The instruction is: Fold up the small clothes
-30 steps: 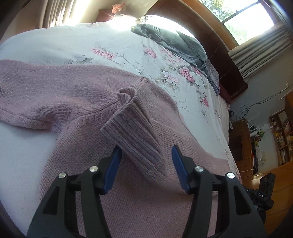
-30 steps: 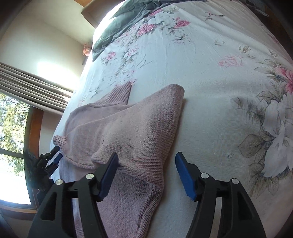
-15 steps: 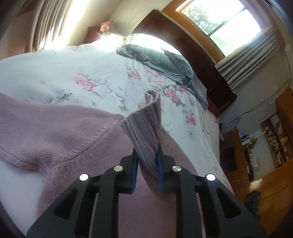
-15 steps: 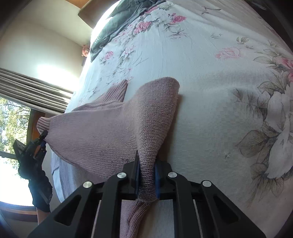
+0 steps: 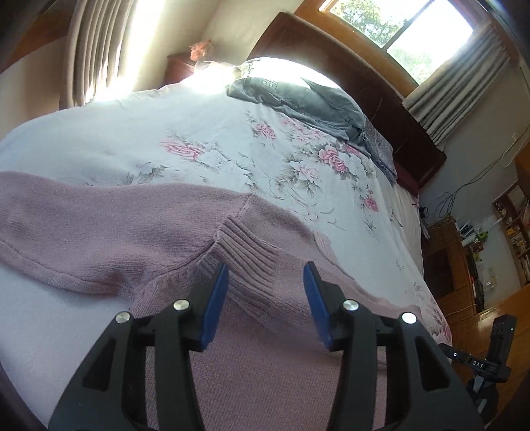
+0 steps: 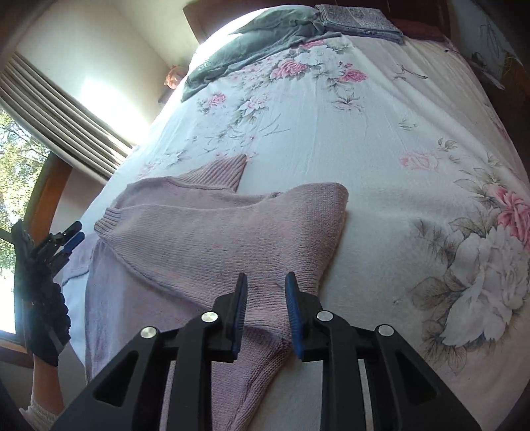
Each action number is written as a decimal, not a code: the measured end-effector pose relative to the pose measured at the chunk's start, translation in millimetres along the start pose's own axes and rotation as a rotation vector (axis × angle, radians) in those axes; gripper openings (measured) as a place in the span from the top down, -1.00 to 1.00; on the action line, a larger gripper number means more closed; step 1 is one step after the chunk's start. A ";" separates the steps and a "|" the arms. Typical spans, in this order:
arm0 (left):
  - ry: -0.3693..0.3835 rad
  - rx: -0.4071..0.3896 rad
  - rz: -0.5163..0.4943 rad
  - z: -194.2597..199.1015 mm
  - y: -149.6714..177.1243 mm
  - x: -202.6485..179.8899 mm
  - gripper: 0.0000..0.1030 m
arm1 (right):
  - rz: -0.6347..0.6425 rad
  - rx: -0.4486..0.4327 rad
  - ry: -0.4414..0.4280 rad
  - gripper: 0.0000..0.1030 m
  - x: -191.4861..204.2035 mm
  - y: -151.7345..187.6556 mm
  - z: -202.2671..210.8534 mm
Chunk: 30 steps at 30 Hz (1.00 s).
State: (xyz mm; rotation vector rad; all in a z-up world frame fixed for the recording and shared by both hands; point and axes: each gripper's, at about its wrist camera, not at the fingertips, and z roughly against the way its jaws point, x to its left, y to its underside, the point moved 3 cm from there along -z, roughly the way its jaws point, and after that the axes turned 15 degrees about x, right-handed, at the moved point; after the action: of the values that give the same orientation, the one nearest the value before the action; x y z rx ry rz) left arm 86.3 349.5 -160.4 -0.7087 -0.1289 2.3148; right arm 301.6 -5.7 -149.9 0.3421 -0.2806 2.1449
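Note:
A pink knit sweater (image 5: 99, 225) lies spread on the floral bedsheet (image 5: 232, 146). Its ribbed cuff (image 5: 246, 257) rests folded over the sweater's body. My left gripper (image 5: 266, 277) stands open just above that cuff, one blue pad on each side, holding nothing. In the right wrist view the sweater (image 6: 215, 238) shows a folded-in sleeve with a rounded fold edge (image 6: 331, 199). My right gripper (image 6: 266, 283) hovers over the sleeve, its jaws partly apart, and the knit lies flat beneath them. The left gripper (image 6: 71, 237) shows at the far left there, in a dark-gloved hand.
A grey garment (image 5: 298, 96) and a folded patterned cloth (image 6: 357, 18) lie at the head of the bed by the dark wooden headboard (image 5: 347, 66). Curtained windows stand on two sides. Bare sheet (image 6: 414, 149) stretches to the right of the sweater. Shelves (image 5: 480, 238) stand beyond the bed.
Half a second ago both grippers were shut on the sweater, the left holding the cuff raised. Both have since opened, and the cuff and sleeve now lie flat on the sweater.

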 end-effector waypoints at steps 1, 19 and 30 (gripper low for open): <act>-0.010 0.022 -0.017 -7.3 -0.8 -5.5 0.07 | 0.004 0.008 0.001 0.52 4.8 -1.7 -4.0; -0.089 0.079 0.033 28.4 21.9 80.0 -0.18 | 0.012 0.005 0.008 0.25 52.9 34.4 0.3; -0.131 -0.043 0.430 113.8 66.8 302.6 -0.20 | 0.102 0.095 -0.016 0.23 131.2 60.7 -49.6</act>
State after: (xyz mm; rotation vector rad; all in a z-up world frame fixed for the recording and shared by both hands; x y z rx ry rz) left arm -196.2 509.5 -220.6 -0.6541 -0.0927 2.7785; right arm 173.3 77.2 -155.2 0.4080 -0.2093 2.2621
